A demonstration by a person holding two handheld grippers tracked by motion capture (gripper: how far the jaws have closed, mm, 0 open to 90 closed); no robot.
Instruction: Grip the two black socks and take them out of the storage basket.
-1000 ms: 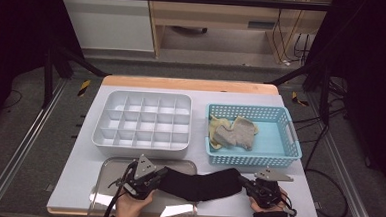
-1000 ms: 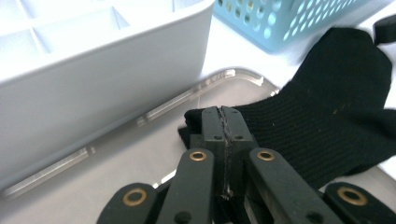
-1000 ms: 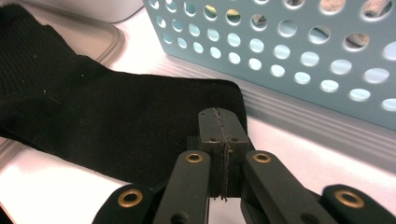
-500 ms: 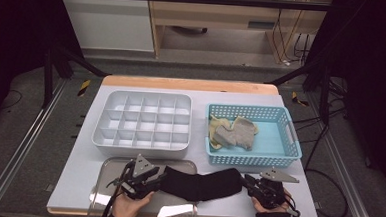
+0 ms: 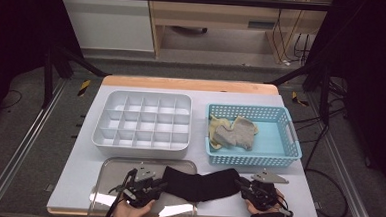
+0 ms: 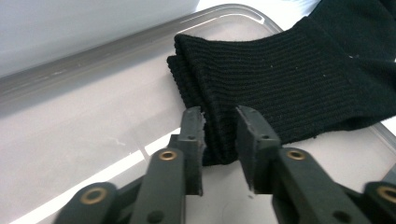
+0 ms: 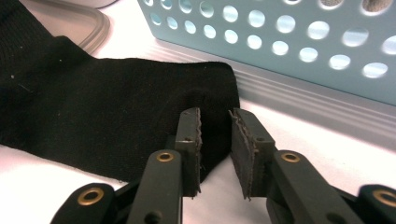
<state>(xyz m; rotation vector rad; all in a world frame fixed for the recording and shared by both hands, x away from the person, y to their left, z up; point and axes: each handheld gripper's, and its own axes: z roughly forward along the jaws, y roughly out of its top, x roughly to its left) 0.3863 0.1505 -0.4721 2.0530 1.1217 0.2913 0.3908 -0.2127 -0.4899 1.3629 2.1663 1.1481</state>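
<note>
**Both grippers slack at the ends of a black sock**

The left gripper (image 6: 219, 140) has its jaws a little apart, straddling the ribbed cuff of the sock (image 6: 289, 79). The jaws have just been closing, and the cloth sits in the gap between them, but a slit shows beside each pad, so they do not pinch it. The right gripper (image 7: 215, 140) stands the same way over the sock's other end (image 7: 116, 116): jaws slightly spread, just been closing, the corner of the cloth between them and not squeezed.

In the high view the sock (image 5: 202, 184) lies flat along the near edge of the table (image 5: 77, 167), its left end on a clear tray (image 5: 128, 162), its right end on bare table just before the blue basket (image 5: 253, 159). The left gripper (image 5: 144, 186) and right gripper (image 5: 257, 189) sit at its two ends.

The tray's near edge is cut off by the bottom of the high view, and the hands show only partly there. Whether the pads brush the cloth is hard to tell in the gripper views. A white divided box (image 5: 142, 123) stands behind the tray; crumpled cloth (image 5: 232, 133) in the basket is too small to make out.
</note>
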